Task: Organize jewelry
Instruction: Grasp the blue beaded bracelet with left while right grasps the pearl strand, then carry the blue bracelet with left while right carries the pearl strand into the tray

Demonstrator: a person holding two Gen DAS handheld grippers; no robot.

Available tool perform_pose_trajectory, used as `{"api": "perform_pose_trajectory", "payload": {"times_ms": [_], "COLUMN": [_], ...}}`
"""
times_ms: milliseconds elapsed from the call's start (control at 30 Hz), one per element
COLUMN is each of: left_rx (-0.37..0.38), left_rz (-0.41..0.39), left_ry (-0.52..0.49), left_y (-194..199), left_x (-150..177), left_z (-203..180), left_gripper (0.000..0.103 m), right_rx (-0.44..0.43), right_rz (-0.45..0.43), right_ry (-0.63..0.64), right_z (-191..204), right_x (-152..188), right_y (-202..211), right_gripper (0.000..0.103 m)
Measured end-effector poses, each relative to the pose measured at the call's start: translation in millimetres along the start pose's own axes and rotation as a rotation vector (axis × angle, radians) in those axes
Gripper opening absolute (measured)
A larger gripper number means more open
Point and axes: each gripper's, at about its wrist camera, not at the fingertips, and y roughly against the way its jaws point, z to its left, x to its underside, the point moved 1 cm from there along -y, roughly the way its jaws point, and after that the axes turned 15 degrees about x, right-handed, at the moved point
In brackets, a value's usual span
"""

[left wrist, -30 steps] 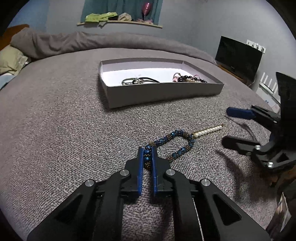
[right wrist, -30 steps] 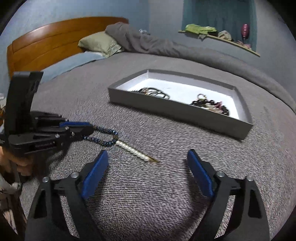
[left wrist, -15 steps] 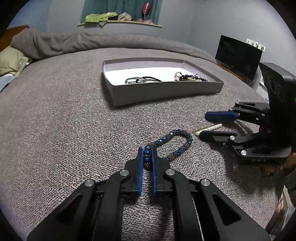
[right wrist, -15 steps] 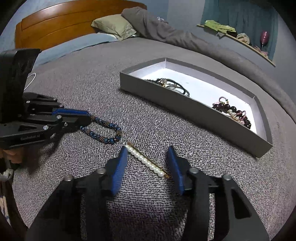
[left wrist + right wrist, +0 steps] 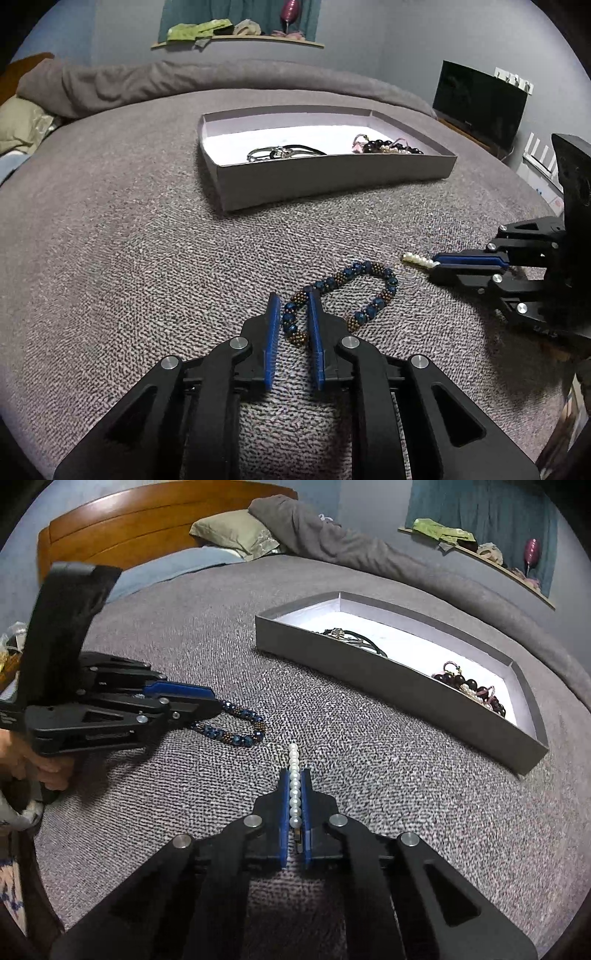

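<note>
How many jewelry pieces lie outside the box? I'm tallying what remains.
2: the blue beaded bracelet between the left tool's opening pads, and the pearl strand clamped by the right tool. None seem hidden.

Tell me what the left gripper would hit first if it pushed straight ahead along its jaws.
The left gripper, jaws opening, straddles the blue beaded bracelet, so it would push that first. Beyond lies bare grey bedspread, then probably the grey box, though depth is unclear.

A grey bed cover (image 5: 129,240) carries a shallow grey box (image 5: 332,177), a blue beaded bracelet (image 5: 369,284) and a pearl strand (image 5: 294,771)
</note>
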Motion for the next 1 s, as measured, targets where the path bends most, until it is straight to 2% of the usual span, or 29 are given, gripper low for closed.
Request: {"api": "perform_pose_trajectory", "payload": {"times_ms": [133,267,700,833,1000], "left_rx": [0.016,0.029,0.104,0.091,0.107], "left_rz": [-0.006,-0.014,-0.099,-0.09,-0.096], "left_ry": [0.01,0.016,-0.02,-0.061,-0.057], "left_y": [3,6,33,34,36], "left_x": [1,2,-22,-29,-32], "left_z": [1,0,-27,-33,-33], "left_gripper": [0.015,0.008,0.007,0.008,0.008], "right_rx": [-0.021,-0.029,-0.02,-0.019,-0.019], "right_rz": [-0.011,-0.026,-0.061,-0.066,-0.068], "right_ry": [-0.055,-0.106,-0.205,-0.219,-0.223], "right_z": [-7,-14,-35,-39,-40], "right_x": [3,5,3,1,1], "right_y": [6,12,17,16,15], "right_gripper": [0.006,0.006,0.006,0.006,0.006]}}
